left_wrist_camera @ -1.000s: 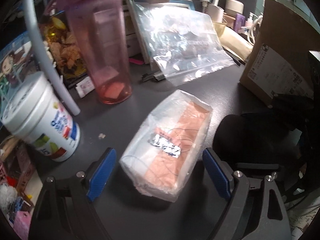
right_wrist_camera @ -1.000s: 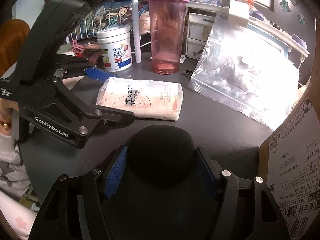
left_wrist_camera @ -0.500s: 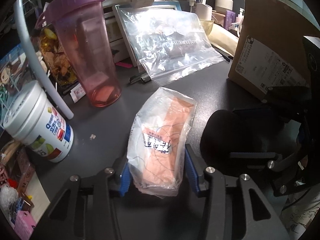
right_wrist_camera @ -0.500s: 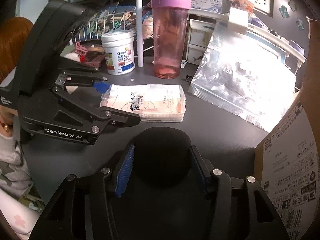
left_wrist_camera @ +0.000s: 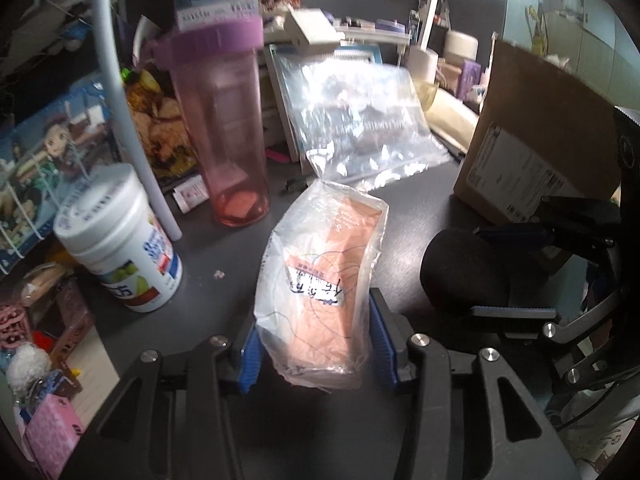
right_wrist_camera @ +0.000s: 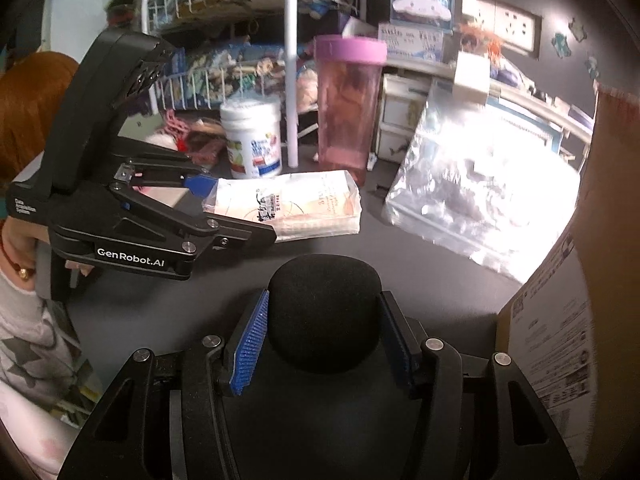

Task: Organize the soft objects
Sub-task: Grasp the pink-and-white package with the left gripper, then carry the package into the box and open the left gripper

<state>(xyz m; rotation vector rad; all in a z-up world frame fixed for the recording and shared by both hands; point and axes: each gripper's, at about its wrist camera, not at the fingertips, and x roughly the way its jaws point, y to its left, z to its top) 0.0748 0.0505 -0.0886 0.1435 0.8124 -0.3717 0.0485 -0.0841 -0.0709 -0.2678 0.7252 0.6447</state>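
My left gripper [left_wrist_camera: 316,340] is shut on a clear-wrapped pack of pink and white tissues [left_wrist_camera: 324,276] and holds it lifted off the dark desk; the pack also shows in the right wrist view [right_wrist_camera: 292,208], with the left gripper [right_wrist_camera: 236,216] clamped on its near end. My right gripper [right_wrist_camera: 324,340] is shut on a black round foam sponge [right_wrist_camera: 324,308], held above the desk. The sponge also shows at the right in the left wrist view [left_wrist_camera: 464,268].
A pink tumbler with purple lid [left_wrist_camera: 224,128], a white tub [left_wrist_camera: 120,240] and a white pole [left_wrist_camera: 124,112] stand at the left. A clear zip bag [left_wrist_camera: 360,128] leans at the back. A cardboard box [left_wrist_camera: 536,148] stands on the right.
My left gripper closed on the tissue pack and lifted it off the desk. My right gripper rose a little, still holding the sponge.
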